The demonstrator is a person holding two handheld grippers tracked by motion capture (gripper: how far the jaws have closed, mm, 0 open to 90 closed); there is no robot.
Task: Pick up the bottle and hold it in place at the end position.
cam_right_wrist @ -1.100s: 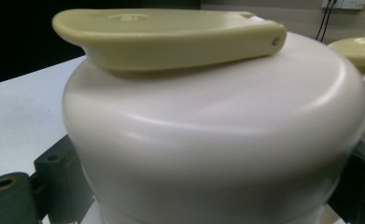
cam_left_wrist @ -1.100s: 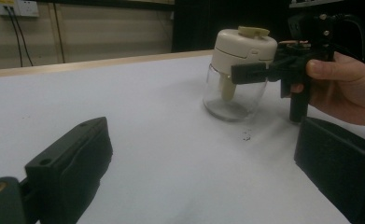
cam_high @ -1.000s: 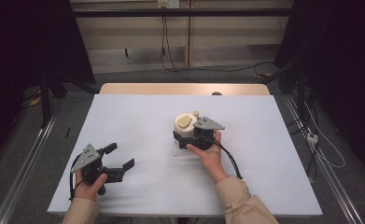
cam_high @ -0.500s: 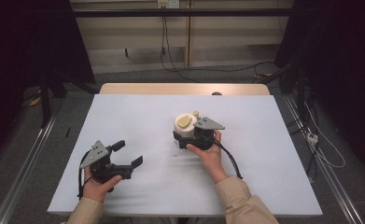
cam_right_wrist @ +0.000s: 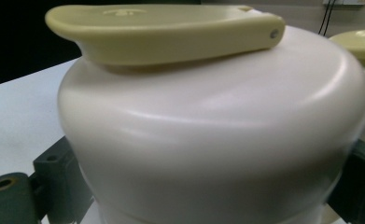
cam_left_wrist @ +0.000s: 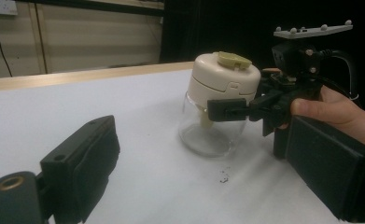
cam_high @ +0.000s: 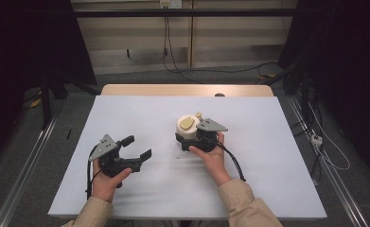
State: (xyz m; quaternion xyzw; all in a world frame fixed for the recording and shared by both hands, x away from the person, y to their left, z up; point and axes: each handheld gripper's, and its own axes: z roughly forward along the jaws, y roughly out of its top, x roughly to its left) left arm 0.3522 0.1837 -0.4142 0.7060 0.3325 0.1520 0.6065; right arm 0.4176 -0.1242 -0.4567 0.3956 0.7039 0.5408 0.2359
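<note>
A small glass jar (cam_high: 186, 128) with a cream lid and a yellow-green tab (cam_high: 188, 122) stands upright near the middle of the white table (cam_high: 277, 156). My right gripper (cam_high: 187, 136) is shut on the jar at lid height, and in the right gripper view a jaw sits at each side of the lid (cam_right_wrist: 208, 140). My left gripper (cam_high: 137, 147) hovers left of the jar, open and pointing toward it. Its jaws have just been closing a little, with nothing between them. The left gripper view has the jar (cam_left_wrist: 217, 98) ahead, between its own jaws (cam_left_wrist: 203, 177).
Tiny dark specks (cam_left_wrist: 224, 176) lie on the table in front of the jar. A wooden strip (cam_high: 187, 90) runs along the table's far edge, with a small dark object (cam_high: 219, 95) on it. Cables lie on the floor beyond.
My left gripper has moved right and slightly up, toward the jar. The right gripper and the jar have stayed where they were.
</note>
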